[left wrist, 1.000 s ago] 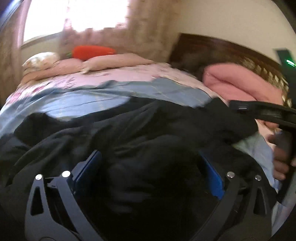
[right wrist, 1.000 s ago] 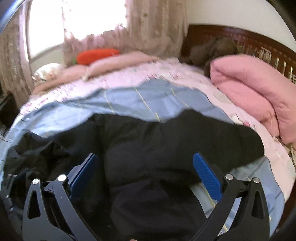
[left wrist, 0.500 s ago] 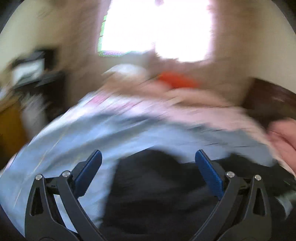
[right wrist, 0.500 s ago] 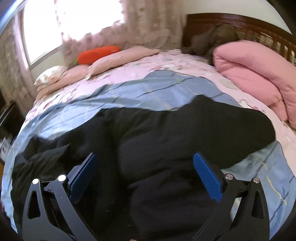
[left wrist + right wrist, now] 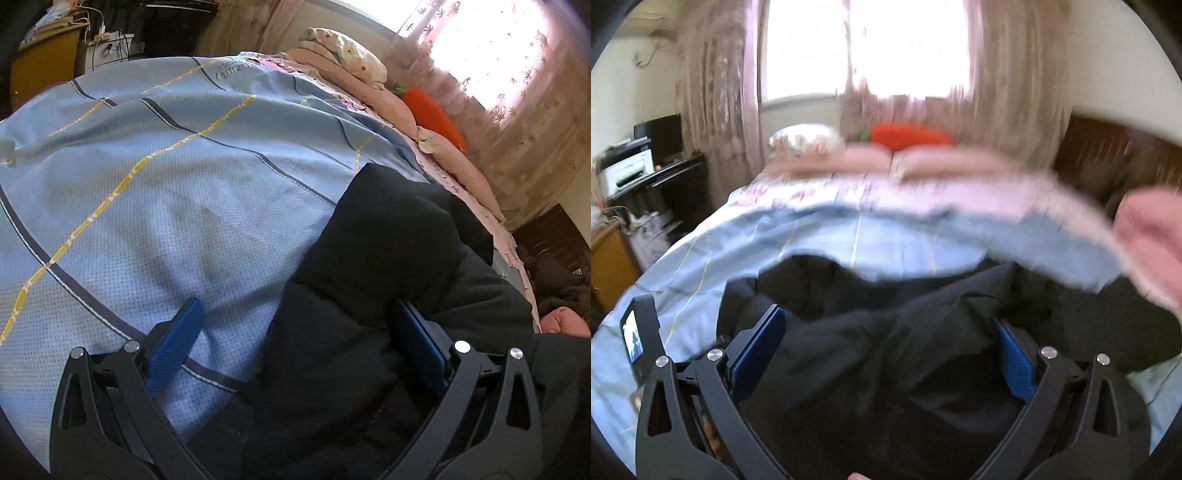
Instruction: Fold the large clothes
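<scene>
A large black garment (image 5: 376, 295), padded and bulky like a coat, lies on the bed on top of a light blue checked sheet (image 5: 155, 192); its exact shape is hard to read because the dark fabric swallows most folds and both views cut it off at the bottom edge. In the left wrist view the left gripper (image 5: 295, 347) has its fingers spread wide apart: the blue pad on one side (image 5: 173, 343) sits over bare sheet, while the other pad (image 5: 421, 347) is partly covered by a puffed fold of the garment, so nothing is pinched between them. Whether the fingers touch the bed cannot be told. The right wrist view is smeared with motion blur, especially across the far half of the bed. There the right gripper (image 5: 890, 354) is also wide open, both blue pads standing at the sides of the black garment (image 5: 886, 369), which fills the gap between them without being clamped. The left gripper's body shows at the left edge of that view (image 5: 639, 343), only partly in frame. Beyond the garment lie a pink floral cover (image 5: 886, 192), pale pillows (image 5: 343, 55) and an orange carrot-shaped cushion (image 5: 432, 114) under a bright curtained window (image 5: 864, 48). A pink folded quilt (image 5: 1148, 236) is cut off at the right.
</scene>
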`<state>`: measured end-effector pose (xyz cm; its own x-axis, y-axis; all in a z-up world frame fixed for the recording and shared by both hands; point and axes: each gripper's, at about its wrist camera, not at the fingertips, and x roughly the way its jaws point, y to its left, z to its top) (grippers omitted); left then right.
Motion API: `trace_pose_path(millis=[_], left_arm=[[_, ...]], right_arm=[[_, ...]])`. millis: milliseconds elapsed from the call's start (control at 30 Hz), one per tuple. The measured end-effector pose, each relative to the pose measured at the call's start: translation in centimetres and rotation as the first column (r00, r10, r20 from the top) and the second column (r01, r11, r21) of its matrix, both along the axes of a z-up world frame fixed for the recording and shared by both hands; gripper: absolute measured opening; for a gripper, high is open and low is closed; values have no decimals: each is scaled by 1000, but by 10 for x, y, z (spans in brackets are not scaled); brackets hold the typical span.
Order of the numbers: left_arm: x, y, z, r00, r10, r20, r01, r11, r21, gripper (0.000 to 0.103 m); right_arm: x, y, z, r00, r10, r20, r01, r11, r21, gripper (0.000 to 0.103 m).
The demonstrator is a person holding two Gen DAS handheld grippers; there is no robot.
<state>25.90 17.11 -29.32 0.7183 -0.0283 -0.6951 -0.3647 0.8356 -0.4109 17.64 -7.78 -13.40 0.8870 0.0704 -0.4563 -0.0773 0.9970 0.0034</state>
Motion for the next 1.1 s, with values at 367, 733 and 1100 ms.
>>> trace_pose_path(millis=[367, 733, 1100], left_arm=[[-26, 2, 3, 1000, -1, 23, 1, 1000, -8, 101], [-28, 1, 6, 1000, -1, 29, 1, 1000, -7, 101], [-24, -2, 10, 1000, -14, 24, 14, 1000, 20, 101]], right_arm=[[-26, 41, 33, 974, -86, 209, 56, 987, 148, 102], [17, 65, 2, 998, 68, 19, -68, 998, -5, 102], [42, 42, -96, 962, -41, -271, -2, 988, -156, 102]])
